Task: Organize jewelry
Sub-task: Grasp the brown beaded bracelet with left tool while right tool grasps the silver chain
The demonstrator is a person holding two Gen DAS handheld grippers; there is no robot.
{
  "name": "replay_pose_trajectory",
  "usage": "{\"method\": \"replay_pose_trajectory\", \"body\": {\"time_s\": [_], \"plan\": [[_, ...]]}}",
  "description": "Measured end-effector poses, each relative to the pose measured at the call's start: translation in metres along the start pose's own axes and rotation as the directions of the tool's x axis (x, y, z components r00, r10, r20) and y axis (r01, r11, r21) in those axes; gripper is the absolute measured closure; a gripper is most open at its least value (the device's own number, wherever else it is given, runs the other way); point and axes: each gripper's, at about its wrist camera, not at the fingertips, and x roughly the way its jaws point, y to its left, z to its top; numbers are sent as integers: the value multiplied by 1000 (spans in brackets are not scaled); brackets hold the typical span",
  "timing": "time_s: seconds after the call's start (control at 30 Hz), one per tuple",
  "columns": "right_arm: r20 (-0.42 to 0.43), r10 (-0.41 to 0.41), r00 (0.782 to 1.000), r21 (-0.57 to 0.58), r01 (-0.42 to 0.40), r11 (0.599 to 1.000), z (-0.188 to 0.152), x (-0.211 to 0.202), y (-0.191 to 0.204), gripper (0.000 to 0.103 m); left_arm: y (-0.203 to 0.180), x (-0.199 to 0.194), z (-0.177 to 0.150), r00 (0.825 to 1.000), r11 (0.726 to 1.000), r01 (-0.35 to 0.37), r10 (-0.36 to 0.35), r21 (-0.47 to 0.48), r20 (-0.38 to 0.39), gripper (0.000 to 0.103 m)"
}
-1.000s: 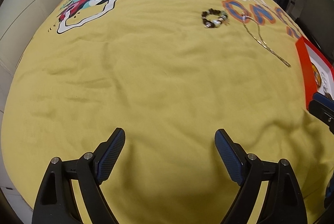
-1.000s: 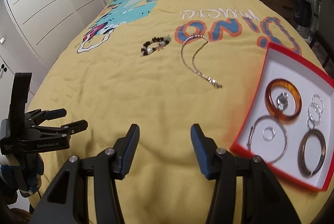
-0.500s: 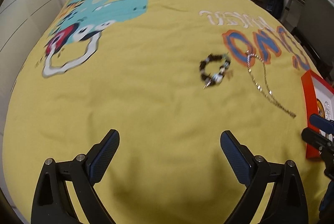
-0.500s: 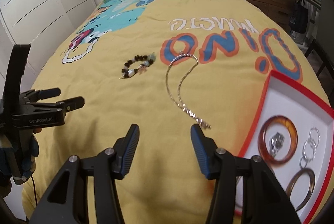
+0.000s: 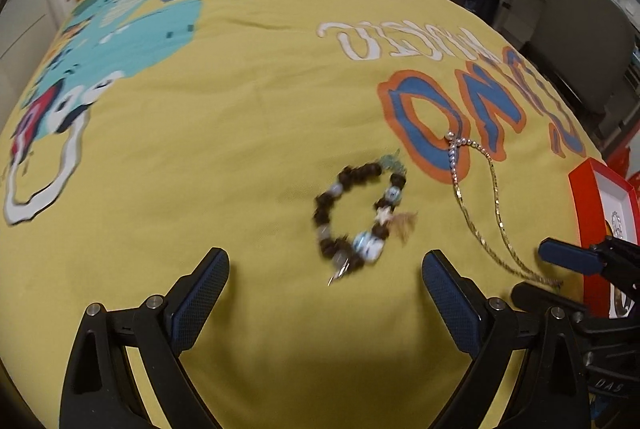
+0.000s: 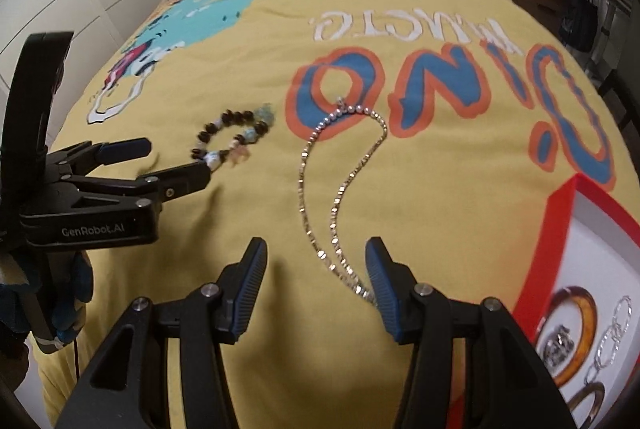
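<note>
Yellow dino bedspread: beaded bracelet at 12 o'clock of left gripper, chain necklace btwn right gripper tips; both spread apart, empty. Step: approach. Next, likely: lower, pinch, carry to red tray.

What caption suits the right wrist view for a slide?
Open right gripper over a silver necklace on the yellow bedspread, open left gripper near a beaded bracelet.

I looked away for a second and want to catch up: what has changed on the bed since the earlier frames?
Both grippers moved forward over the bedspread. The left gripper closed in on the beaded bracelet, the right gripper on the chain necklace, whose near end now lies between its fingers. Nothing was grasped; both are open. Bracelet, necklace and red box lie where they were.
</note>
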Motion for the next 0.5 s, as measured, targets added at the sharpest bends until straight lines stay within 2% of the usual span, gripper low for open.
{"method": "replay_pose_trajectory", "body": {"time_s": [0.3, 0.37, 0.43, 0.5], "plan": [[-55, -30, 998, -13, 29, 999, 5, 27, -5, 55, -14, 29, 9, 998, 996, -66, 65, 65, 10, 20], [-54, -39, 998, -12, 39, 999, 5, 30, -6, 62, -14, 30, 7, 997, 994, -80, 79, 72, 19, 25], [-51, -59, 997, -7, 59, 998, 6, 31, -8, 77, -16, 28, 6, 996, 993, -87, 84, 81, 32, 33], [-48, -67, 997, 6, 67, 998, 8, 31, -13, 87, -20, 26, 6, 996, 992, -89, 85, 89, 41, 48]]}}
